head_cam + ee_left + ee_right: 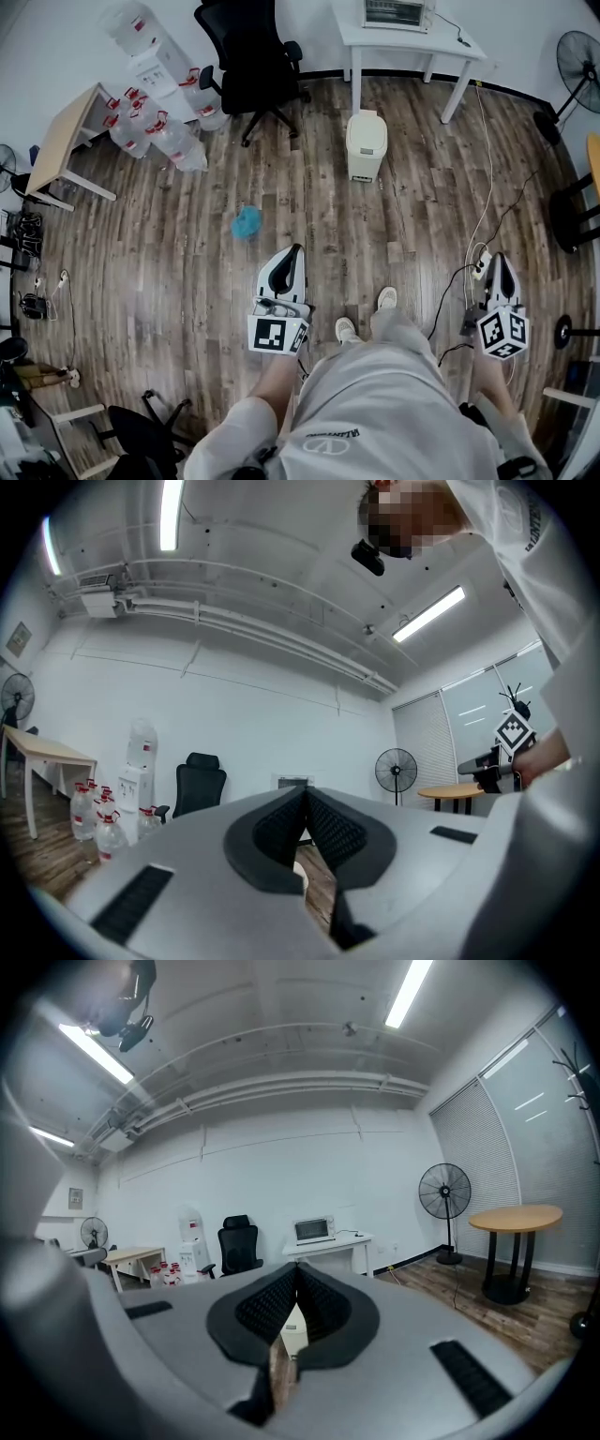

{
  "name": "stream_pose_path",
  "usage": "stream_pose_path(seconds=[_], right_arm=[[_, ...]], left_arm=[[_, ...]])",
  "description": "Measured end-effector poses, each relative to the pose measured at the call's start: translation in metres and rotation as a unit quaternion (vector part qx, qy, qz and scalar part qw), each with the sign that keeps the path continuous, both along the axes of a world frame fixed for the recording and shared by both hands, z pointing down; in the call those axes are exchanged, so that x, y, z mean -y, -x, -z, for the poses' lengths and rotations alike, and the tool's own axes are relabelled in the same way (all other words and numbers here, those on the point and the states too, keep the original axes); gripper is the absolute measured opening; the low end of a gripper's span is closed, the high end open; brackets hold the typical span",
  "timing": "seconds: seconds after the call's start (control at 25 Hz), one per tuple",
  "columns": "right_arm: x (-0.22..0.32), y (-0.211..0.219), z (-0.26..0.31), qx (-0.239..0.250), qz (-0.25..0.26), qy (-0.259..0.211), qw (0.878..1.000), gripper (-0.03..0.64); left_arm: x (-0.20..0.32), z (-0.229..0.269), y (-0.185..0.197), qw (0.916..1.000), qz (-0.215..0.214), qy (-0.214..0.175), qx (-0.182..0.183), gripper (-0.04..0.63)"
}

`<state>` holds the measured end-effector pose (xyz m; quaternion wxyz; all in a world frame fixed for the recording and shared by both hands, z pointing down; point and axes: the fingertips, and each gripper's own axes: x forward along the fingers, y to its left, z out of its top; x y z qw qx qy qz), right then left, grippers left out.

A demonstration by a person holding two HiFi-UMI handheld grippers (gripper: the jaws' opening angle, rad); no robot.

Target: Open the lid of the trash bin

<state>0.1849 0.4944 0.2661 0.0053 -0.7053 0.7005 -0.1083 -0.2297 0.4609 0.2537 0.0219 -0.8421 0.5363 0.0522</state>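
The cream trash bin (366, 143) stands on the wood floor (187, 262) with its lid (367, 121) down, just in front of the white table (403, 39). It is well ahead of both claws. The left claw (296, 249) and right claw (498, 256) are each closed and empty, pointing forward.

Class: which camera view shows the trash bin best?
The head view: the whole bin stands unobstructed, lid shut. The right gripper view shows only a strip of it behind the shut right tool. The left gripper view shows a pale sliver, too small to tell.
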Motion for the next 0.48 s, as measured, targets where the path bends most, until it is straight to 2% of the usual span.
stream_pose_path(seconds=[0.24,0.48], right_arm=[[0.036,0.010,0.002,0.004,0.016,-0.002,1.000,0.016],[0.076,0.004,-0.008,0.019,0.027,0.000,0.999,0.017]], left_arm=[[0.019,0.001,0.006,0.9999,0.012,0.009,0.001,-0.003],[0.053,0.002,-0.005,0.9997,0.018,0.008,0.011,-0.002]])
